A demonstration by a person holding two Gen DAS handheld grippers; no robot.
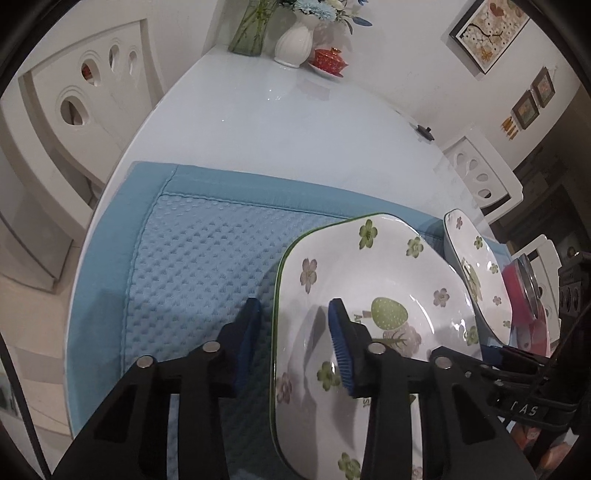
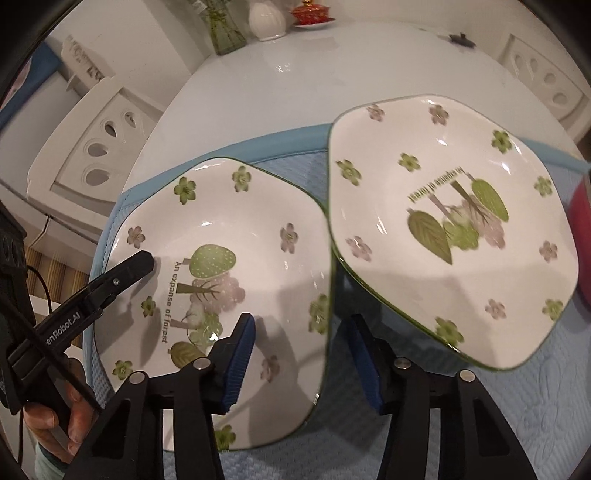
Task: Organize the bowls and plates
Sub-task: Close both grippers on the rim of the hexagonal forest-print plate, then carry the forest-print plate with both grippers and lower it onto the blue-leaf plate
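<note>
A white square plate with green and mauve flowers lies on a blue quilted mat. My left gripper straddles its left rim, one finger on the mat and one inside the plate, with a gap showing at the rim. My right gripper straddles the right rim the same way, a dark gap beside its outer pad. A second matching plate sits tilted, overlapping the first plate's right edge. One finger of the left gripper shows on the first plate's left rim in the right wrist view.
The mat lies on a glossy white table. At its far end stand a glass vase, a white vase and a red lidded dish. A pink object sits right of the plates. White chairs flank the table.
</note>
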